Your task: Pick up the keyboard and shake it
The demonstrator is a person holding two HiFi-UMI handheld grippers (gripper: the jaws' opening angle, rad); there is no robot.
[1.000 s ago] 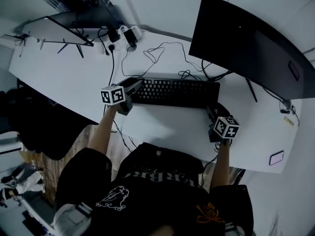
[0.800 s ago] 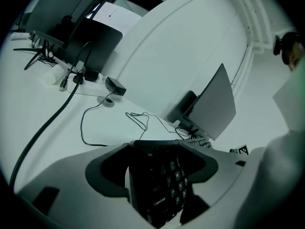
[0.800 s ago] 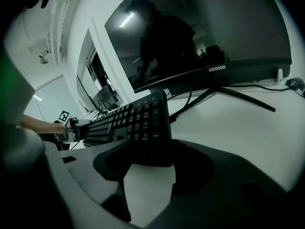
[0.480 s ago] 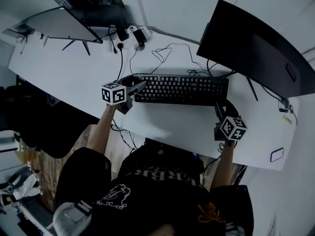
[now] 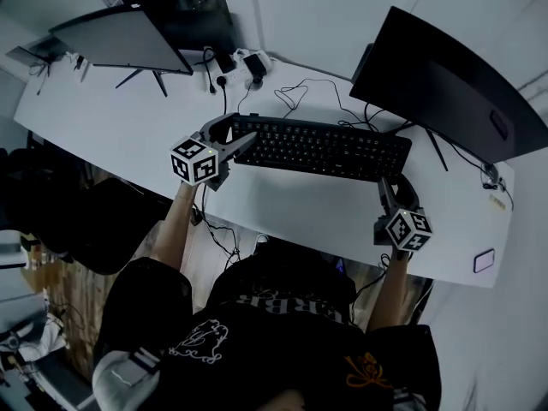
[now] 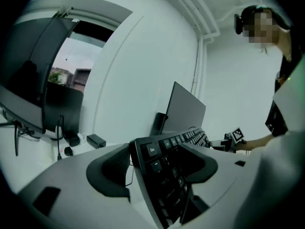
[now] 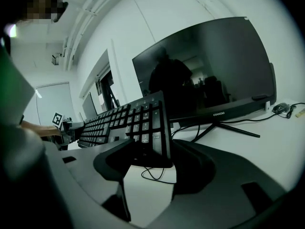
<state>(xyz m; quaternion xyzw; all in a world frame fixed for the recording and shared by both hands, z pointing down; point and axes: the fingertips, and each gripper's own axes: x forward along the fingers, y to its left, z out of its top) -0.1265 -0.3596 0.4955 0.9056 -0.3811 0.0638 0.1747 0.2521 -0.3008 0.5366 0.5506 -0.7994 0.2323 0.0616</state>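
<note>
1. Black, key-studded and slab-shaped, the keyboard [image 5: 321,148] is held clear of the smooth white surface [image 5: 128,135], at frame centre in the head view.
2. Its long axis is laid left to right, sloping slightly down toward the right, with the keys facing up.
3. Its left end is clamped by the left hand-held gripper [image 5: 229,138], and its right end by the right hand-held gripper [image 5: 394,191].

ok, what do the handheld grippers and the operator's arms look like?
Both the left gripper and right gripper have pale grey bodies with dark, curved fingers. Each carries a white cube with black square markers. No cables show on them. The person wears a black top with white and orange prints; forearms uncovered.
</note>
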